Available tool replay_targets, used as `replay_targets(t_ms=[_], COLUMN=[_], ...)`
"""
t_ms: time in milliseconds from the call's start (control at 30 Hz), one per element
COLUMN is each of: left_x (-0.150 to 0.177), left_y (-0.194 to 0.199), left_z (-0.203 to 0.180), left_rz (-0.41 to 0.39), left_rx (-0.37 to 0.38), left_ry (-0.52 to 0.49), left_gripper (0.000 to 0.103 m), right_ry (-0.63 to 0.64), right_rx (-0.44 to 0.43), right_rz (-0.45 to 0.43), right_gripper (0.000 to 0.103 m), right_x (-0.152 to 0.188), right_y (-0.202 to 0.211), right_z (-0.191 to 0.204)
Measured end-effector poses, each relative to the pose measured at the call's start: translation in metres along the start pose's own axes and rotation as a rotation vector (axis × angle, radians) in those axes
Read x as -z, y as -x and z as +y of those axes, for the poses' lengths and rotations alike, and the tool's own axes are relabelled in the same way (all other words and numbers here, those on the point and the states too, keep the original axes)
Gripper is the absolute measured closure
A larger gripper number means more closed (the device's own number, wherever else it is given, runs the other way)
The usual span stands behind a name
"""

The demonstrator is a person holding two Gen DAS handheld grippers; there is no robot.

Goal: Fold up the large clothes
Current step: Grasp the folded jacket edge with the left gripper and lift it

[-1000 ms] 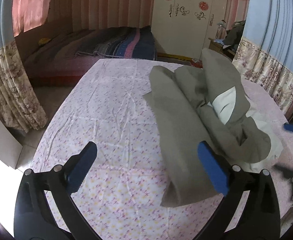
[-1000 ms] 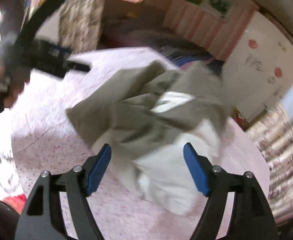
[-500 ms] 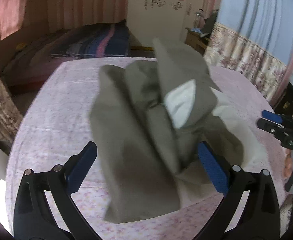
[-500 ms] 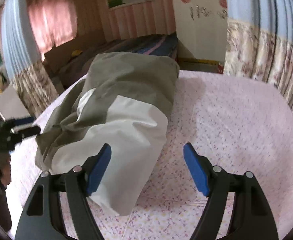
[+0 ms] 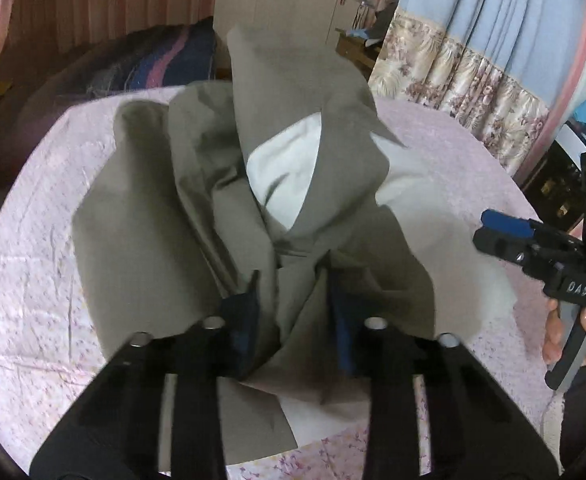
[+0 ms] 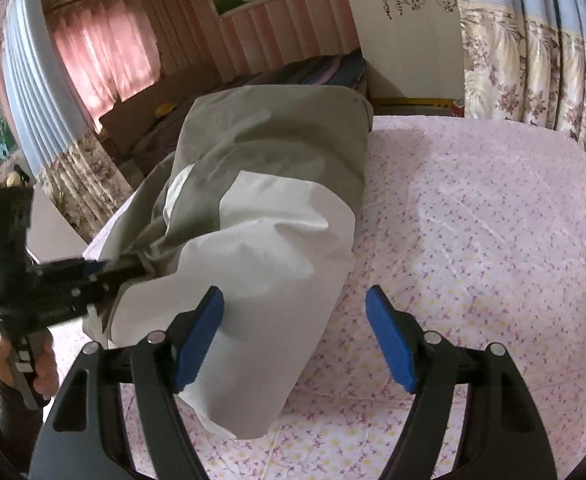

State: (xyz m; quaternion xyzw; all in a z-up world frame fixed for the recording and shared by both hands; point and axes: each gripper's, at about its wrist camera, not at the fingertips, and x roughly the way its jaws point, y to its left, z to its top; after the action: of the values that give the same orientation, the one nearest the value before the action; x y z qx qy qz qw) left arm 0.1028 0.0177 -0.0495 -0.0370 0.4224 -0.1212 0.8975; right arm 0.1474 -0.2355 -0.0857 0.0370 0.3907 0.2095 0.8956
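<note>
Olive-grey garment (image 5: 165,216) with white lining lies on a pink floral-print sheet (image 6: 493,240); gripper pads (image 6: 199,336) are blue.

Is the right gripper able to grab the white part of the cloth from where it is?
Probably yes. The right gripper is closing beside the cloth's white part, its left pad against it, nothing in between, so a small sideways move should do.

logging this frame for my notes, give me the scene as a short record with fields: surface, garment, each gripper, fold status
surface: bed with pink floral sheet
garment: grey and white cloth, crumpled in a heap on the bed
left gripper: jaws closing on a bunch of the cloth's near edge, cloth between them
right gripper: jaws closing slightly, nothing pinched; its left pad lies against the cloth's white end
fold status: not yet folded or spread flat
</note>
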Motion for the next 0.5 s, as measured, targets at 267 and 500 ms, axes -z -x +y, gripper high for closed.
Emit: replay_targets(t_ms=[267,500], left_x=[0.001,0.019], left_y=[0.040,0.081], left_z=[-0.011,0.004], left_rz=[-0.060,-0.154], left_rx=[-0.117,-0.232], left_ry=[-0.140,-0.151], left_gripper=[0.088,0.091], right_ry=[0.319,0.438], right_rx=[0.117,0.112], right_rz=[0.162,0.128], right_gripper=[0.093,0.093], right_x=[-0.020,-0.019], right_y=[-0.002,0.003], right_z=[0.048,0.084])
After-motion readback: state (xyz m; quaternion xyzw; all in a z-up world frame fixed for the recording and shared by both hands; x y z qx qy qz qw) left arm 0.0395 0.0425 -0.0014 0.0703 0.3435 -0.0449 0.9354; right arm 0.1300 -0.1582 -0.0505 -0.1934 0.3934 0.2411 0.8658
